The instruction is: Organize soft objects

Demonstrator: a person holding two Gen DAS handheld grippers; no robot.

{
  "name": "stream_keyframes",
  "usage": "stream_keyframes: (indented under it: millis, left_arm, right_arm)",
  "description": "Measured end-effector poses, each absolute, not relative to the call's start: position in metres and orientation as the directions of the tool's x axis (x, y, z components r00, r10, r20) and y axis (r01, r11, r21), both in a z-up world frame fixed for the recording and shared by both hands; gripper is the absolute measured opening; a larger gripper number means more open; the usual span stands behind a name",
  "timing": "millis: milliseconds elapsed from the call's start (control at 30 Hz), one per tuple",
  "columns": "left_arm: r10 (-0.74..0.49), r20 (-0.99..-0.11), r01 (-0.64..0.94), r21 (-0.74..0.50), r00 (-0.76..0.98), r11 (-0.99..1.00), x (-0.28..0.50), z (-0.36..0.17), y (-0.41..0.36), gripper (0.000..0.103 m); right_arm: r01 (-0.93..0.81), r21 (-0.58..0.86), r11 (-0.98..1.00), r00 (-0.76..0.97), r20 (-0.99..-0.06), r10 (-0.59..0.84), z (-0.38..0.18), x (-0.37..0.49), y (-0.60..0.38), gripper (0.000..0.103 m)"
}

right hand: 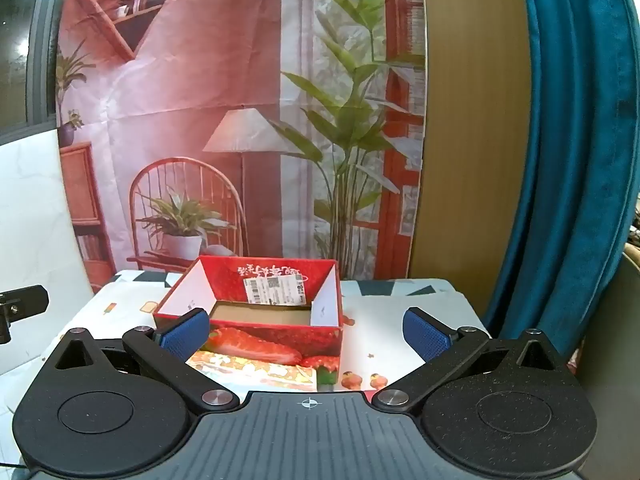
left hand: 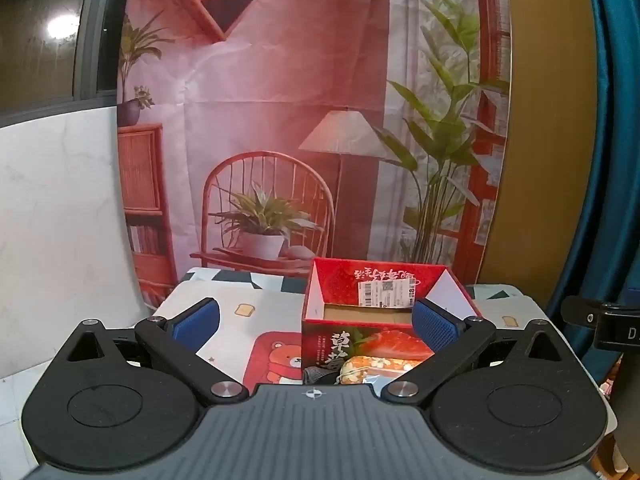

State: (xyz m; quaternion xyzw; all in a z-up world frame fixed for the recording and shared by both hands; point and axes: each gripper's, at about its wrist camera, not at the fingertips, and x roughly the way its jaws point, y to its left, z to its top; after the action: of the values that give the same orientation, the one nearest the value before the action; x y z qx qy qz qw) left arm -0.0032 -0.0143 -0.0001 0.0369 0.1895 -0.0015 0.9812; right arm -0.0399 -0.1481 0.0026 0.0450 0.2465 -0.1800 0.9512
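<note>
An open red strawberry-print box (left hand: 340,344) stands on the table, its cardboard floor bare. Right in front of it lie soft items: a floral pouch (left hand: 360,368) and a grey knitted piece (left hand: 316,376). My left gripper (left hand: 316,323) is open and wide, its right blue pad in front of the box's right wall and nothing between the pads. In the right wrist view the same box (right hand: 280,340) sits left of centre, with the floral pouch (right hand: 256,372) and a small green piece (right hand: 326,376) below it. My right gripper (right hand: 306,333) is open too and holds nothing.
A cartoon-print tablecloth (right hand: 392,320) covers the small table. A printed room backdrop (left hand: 280,120) hangs close behind the table. A blue curtain (right hand: 568,160) hangs at the right and a white marble panel (left hand: 56,220) stands at the left. A black part of the other gripper (left hand: 600,320) shows at the frame's right edge.
</note>
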Motion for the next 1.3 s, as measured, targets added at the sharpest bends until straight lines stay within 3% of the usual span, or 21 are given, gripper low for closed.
stream_keyframes:
  millis: [133,300,1300]
  left_arm:
    - [-0.049,-0.361,0.04,-0.032,0.931,0.999,-0.006,0.003,0.008,0.103]
    - [-0.023,-0.359,0.041,0.041,0.933,0.998,-0.002,-0.001,0.0,0.103]
    - [-0.019,-0.35,0.034,0.038,0.936,0.999,-0.006,0.0,0.005,0.103]
  right_arm:
    - [0.366,0.003,0.931,0.808,-0.497,-0.317,0.001,-0.04,-0.149,0.103]
    - [0.367,0.007,0.93,0.808,-0.497,-0.315,0.0,-0.04,-0.149,0.103]
    - [0.37,0.004,0.929,0.806,-0.498,-0.319,-0.007,-0.04,-0.148,0.103]
